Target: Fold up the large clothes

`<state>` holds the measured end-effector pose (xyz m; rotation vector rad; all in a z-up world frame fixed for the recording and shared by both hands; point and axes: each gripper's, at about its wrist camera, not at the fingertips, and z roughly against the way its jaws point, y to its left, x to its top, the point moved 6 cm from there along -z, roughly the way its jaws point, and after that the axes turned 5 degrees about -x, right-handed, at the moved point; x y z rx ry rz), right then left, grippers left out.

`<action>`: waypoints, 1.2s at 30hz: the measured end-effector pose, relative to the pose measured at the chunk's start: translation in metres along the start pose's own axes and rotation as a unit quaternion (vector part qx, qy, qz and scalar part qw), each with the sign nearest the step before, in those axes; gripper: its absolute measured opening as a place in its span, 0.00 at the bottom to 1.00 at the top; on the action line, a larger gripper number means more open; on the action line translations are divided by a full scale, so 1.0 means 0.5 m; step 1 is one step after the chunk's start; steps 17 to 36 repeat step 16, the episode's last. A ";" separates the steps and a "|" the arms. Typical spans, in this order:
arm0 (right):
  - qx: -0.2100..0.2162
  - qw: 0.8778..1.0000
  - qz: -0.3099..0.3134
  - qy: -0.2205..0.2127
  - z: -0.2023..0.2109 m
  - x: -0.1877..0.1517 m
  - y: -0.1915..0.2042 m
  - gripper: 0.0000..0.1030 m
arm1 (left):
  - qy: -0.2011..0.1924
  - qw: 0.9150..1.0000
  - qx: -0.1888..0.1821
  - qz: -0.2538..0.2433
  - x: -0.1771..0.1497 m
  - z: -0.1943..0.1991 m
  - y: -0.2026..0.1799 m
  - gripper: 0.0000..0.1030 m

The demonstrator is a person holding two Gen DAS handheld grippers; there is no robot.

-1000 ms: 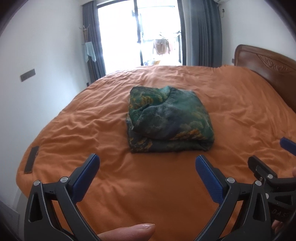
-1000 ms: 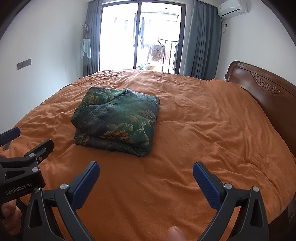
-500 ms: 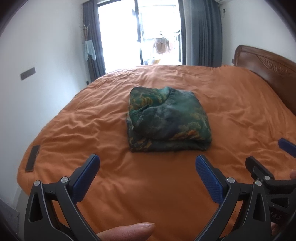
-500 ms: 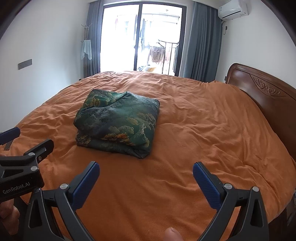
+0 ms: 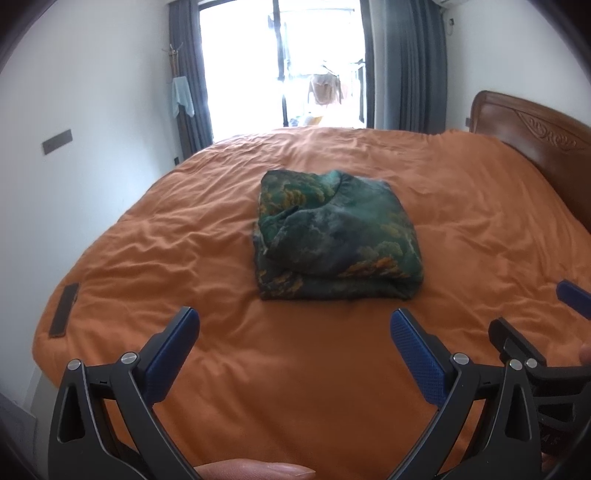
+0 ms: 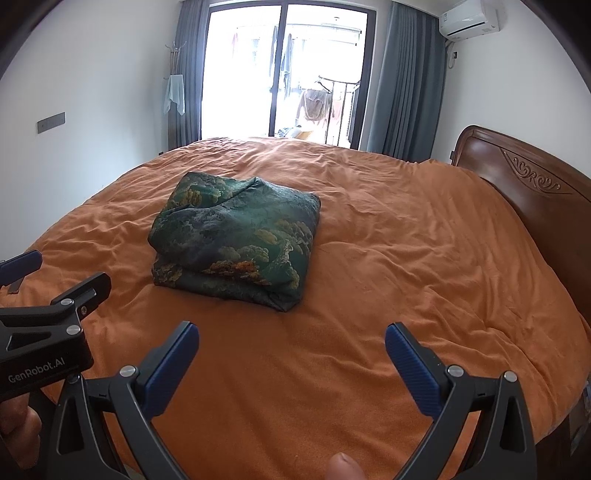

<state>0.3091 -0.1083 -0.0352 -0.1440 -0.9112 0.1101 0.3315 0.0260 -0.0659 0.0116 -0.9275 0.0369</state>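
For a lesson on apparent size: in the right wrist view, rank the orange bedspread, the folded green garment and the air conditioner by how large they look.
1. orange bedspread
2. folded green garment
3. air conditioner, though it is farthest away, so true size stays unsure.

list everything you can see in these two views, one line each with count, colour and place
folded garment: 1, dark green with orange-gold print, middle of the bed
bed cover: 1, orange, wrinkled, spread over the whole bed
headboard: 1, brown carved wood, right side
flat dark object: 1, dark, on the bed's left edge; what it is cannot be told
glass door: 1, dark frame, far wall, laundry hanging outside
curtains: 2, grey-blue, either side of the door
air conditioner: 1, white, top right wall
towel: 1, pale blue, on a stand left of the door
wall plate: 1, grey, left wall
left tool: 1, black with blue pads, open, above the near bed edge
right tool: 1, black with blue pads, open, beside it
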 end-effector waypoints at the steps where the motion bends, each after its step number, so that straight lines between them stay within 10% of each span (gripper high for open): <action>1: 0.000 1.000 0.000 0.000 0.000 0.000 0.000 0.99 | 0.000 1.000 0.001 -0.001 0.000 0.000 0.000 1.00; 36: 0.000 1.000 -0.003 0.004 -0.005 -0.004 -0.007 0.99 | -0.010 1.000 0.012 -0.007 0.004 -0.003 -0.003 0.99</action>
